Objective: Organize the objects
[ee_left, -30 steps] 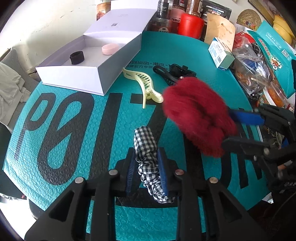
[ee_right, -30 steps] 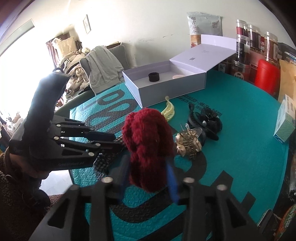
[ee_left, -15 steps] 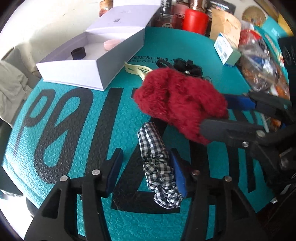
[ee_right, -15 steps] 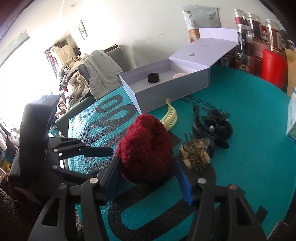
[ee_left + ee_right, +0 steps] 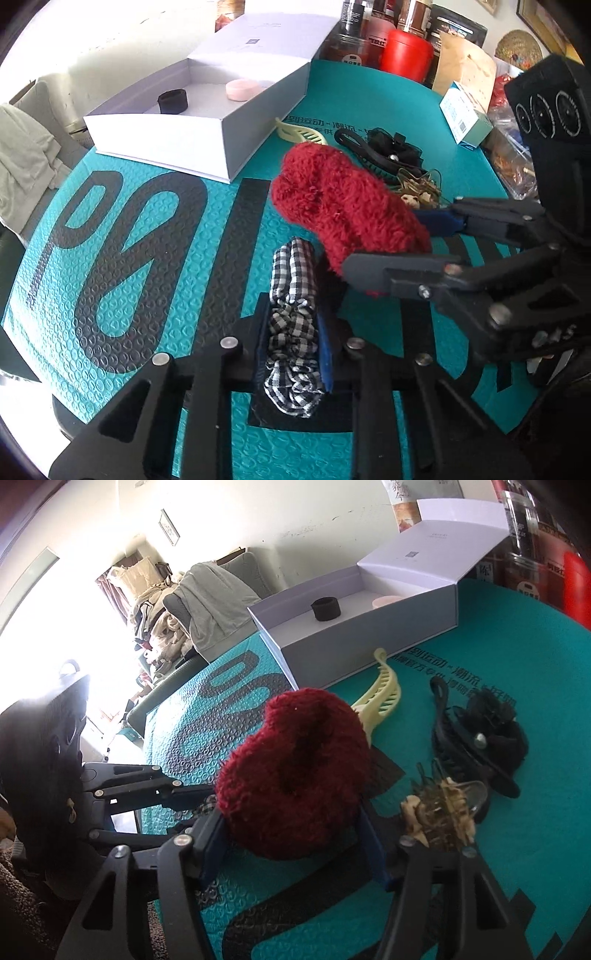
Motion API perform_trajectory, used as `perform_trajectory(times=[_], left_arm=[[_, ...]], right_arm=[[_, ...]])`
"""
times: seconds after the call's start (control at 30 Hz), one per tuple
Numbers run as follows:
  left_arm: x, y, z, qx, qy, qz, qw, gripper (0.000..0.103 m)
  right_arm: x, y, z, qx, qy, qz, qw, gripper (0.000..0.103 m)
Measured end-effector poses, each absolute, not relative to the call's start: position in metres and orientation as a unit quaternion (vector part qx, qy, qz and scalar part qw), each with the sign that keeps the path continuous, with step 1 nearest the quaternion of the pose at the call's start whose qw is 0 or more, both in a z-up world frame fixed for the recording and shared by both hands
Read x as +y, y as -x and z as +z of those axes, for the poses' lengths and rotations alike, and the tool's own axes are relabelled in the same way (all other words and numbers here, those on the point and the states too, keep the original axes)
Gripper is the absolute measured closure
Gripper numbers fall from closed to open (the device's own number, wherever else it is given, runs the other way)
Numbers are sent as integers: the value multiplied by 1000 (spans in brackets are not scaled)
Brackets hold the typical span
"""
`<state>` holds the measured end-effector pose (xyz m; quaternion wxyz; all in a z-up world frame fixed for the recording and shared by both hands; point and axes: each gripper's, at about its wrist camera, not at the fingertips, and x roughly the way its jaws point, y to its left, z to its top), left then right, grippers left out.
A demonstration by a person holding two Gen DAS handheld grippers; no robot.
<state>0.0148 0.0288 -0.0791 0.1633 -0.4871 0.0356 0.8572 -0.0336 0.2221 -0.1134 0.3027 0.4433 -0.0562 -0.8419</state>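
The left gripper (image 5: 291,345) is clenched on a black-and-white checkered scrunchie (image 5: 293,325), its blue-padded fingers pressing the fabric from both sides while the far end of the scrunchie lies out on the teal mat (image 5: 122,236) that covers the desk. The right gripper (image 5: 295,834) grasps a fluffy dark red scrunchie (image 5: 295,775); its fingers sit wide around the bulky pile, and the scrunchie looks lifted slightly clear of the mat, though the angle makes that hard to confirm. In the left wrist view the red scrunchie hangs just beside and partly over the far end of the checkered one.

Beyond them stands an open white box (image 5: 177,129) with its lid folded back. Inside it, a black hair band (image 5: 173,102) and a pale pink round item (image 5: 242,89) lie well apart from each other. Just beside the box's near corner a pale yellow claw clip (image 5: 384,690) rests on the mat. To its right lies a black hair clip with a bow (image 5: 480,734), and touching that, nearer the right gripper, a clear clip with beige decoration (image 5: 441,808).

At the desk's far edge are a red canister (image 5: 406,55), dark jars (image 5: 351,44), a brown paper bag (image 5: 465,70) and a small teal-and-white carton (image 5: 465,118).
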Motion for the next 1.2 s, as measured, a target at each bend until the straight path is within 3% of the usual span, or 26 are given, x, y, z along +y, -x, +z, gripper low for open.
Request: perform_trajectory(times=[0.07, 0.17, 0.77, 1.2], left_arm=[[27, -11, -79, 30, 489, 857, 164, 83], [22, -8, -80, 22, 492, 854, 168, 83], [-2, -8, -72, -8, 494, 857, 148, 83], [-7, -16, -28, 8, 454, 883, 121, 83]], right_arm=[[223, 35, -113, -57, -442, -842, 303, 62], [225, 35, -110, -56, -440, -843, 305, 69], [238, 15, -83, -48, -410, -859, 302, 72], [236, -9, -53, -14, -374, -879, 296, 72]])
